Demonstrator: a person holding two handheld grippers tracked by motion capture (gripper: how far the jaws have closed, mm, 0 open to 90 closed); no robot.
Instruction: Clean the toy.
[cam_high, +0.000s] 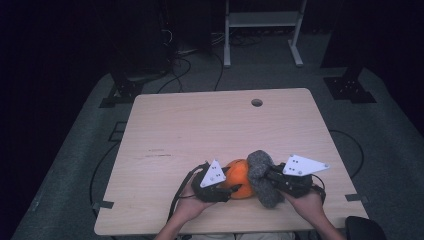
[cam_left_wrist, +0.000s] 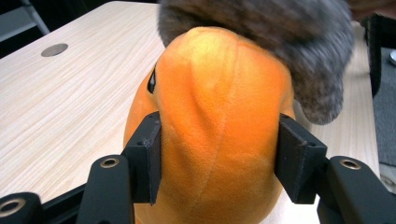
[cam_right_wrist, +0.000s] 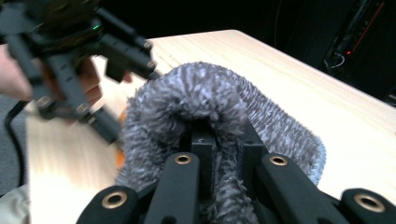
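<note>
An orange plush toy (cam_high: 241, 184) sits near the front of the wooden table (cam_high: 200, 125). My left gripper (cam_high: 229, 187) is shut on it; in the left gripper view both black pads (cam_left_wrist: 147, 154) press into the toy's (cam_left_wrist: 215, 107) sides. A grey fuzzy cloth piece (cam_high: 261, 172) lies against the toy's right side and over its top (cam_left_wrist: 289, 42). My right gripper (cam_high: 270, 178) is shut on that grey piece, and in the right gripper view the fabric (cam_right_wrist: 205, 98) bunches around the closed jaws (cam_right_wrist: 224, 144). A hand with the left gripper (cam_right_wrist: 93, 60) shows beyond it.
A round cable hole (cam_high: 256, 102) is set in the table's far side. Behind the table stand a white metal frame (cam_high: 262, 30) and black stand bases (cam_high: 120, 92) on the grey floor. Cables trail over the floor at the left.
</note>
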